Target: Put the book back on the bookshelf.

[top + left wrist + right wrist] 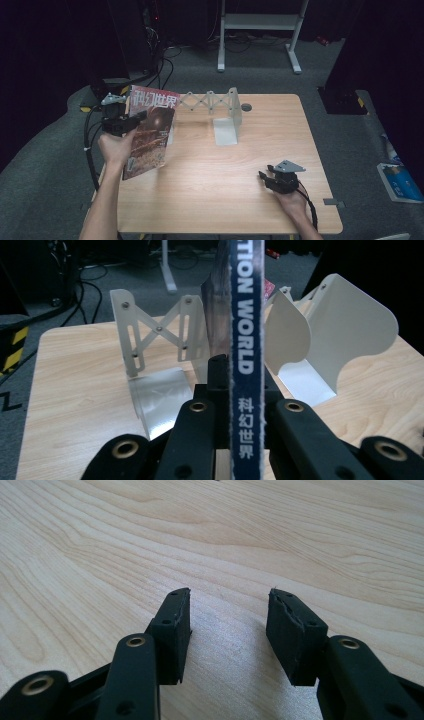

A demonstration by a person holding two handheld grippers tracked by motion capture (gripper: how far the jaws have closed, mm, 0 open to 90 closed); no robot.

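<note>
left gripper [131, 120] clamped on one magazine [150, 131], held upright over table's [210, 175] left edge | spine reads "TION WORLD", 科幻世界 | one white folding rack [220, 107] behind | right gripper [228, 630] jaws apart, nothing between

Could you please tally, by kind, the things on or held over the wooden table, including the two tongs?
Magazine: 1, held upright in the left tongs
Folding book rack: 1
Tongs: 2, left and right tongs
Small round dark thing on the table, too small to identify: 1
Total: 5
</note>
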